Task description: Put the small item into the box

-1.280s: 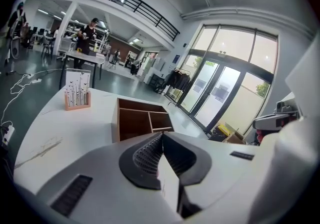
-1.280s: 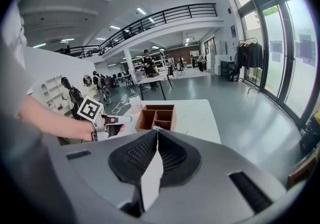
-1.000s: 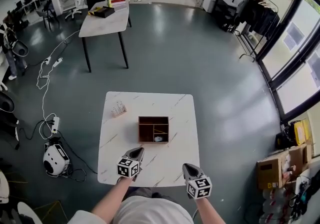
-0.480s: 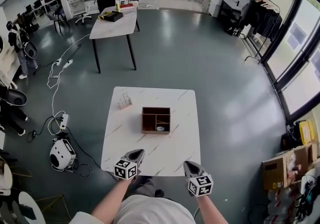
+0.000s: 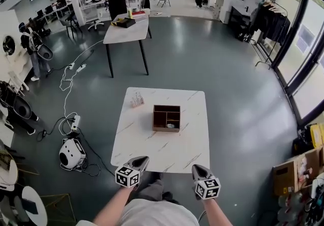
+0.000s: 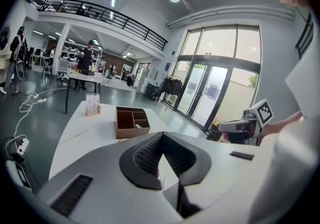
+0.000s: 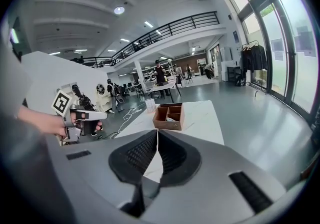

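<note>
White marbled surface (image 5: 147,141) carries a wooden compartment box (image 5: 166,130) near its centre. Left gripper (image 5: 144,159) and right gripper (image 5: 195,167) hang off the near edge, fingers of both pressed together, holding nothing. Small pale item (image 5: 171,126) lies in the box's near-right compartment.

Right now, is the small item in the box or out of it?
In: the small item lies in the box's near right compartment, seen in the head view.
</note>
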Demonstrator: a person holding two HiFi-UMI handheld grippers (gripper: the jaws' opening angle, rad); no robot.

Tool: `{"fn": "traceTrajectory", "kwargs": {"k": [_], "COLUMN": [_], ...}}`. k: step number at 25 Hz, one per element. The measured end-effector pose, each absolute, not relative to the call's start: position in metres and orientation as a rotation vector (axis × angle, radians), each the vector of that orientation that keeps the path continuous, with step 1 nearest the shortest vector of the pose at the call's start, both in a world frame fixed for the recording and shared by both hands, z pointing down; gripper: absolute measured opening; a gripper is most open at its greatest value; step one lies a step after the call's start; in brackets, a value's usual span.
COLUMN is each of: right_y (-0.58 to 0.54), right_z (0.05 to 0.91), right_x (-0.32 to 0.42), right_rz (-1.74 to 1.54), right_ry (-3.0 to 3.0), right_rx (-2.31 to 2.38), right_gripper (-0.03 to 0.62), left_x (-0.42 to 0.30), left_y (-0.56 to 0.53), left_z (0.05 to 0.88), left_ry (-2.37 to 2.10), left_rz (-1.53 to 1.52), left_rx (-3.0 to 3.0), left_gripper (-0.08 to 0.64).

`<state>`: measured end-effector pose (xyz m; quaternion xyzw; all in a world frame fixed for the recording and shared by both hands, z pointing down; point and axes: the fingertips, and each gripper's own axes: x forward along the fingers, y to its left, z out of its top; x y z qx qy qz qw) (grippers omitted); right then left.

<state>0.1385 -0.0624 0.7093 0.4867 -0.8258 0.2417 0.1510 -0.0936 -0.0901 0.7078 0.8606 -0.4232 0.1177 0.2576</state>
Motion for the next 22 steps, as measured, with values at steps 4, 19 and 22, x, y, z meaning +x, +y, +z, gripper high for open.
{"fn": "traceTrajectory", "kwargs": {"k": [4,19,22], "right_y": [-0.057,-0.061,-0.066], "right_z": [0.708,0.668,0.664], "right_x": [0.127,0.093,0.090], "right_rz": [0.696,0.531,0.510], "right_ry": [-2.383,-2.407,-2.403], "right_rx": [1.399,1.407,1.432], "right_gripper": [0.026,0.025,0.025], "left_x": [-0.105,-0.162,-0.171], "left_y": [-0.066,-0.067,-0.072], "left_z": [0.699,0.682,0.681], "left_ry": [-1.123,-1.091,-1.079], "left_rz": [0.323,0.398,0.395], "left_rx": [2.341,2.425,2.436], "left_gripper": [0.014,0.014,0.014]}}
